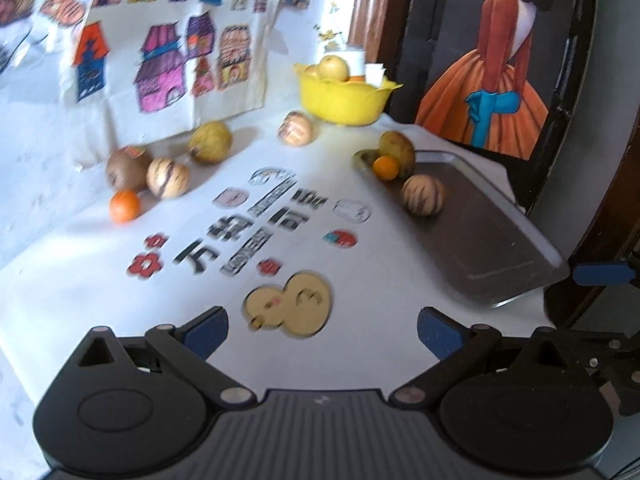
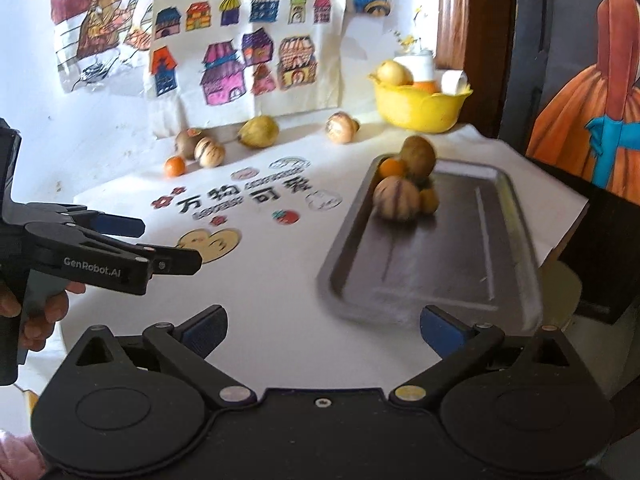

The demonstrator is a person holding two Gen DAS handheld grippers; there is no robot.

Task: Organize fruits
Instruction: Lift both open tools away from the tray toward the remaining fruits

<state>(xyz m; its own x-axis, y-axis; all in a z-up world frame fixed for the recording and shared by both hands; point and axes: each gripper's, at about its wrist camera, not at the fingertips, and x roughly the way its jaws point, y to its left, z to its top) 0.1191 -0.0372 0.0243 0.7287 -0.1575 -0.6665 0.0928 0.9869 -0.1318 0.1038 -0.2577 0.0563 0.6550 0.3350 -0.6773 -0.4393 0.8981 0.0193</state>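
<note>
Holding both grippers empty, your left gripper (image 1: 322, 332) and right gripper (image 2: 324, 332) gape wide near the tray (image 2: 440, 280) of fruit.

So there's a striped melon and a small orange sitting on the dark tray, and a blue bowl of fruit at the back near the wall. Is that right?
Nearly. The bowl at the back is yellow, not blue; the right wrist view shows it plainly. The striped melon and the small orange do sit on the dark tray.
</note>
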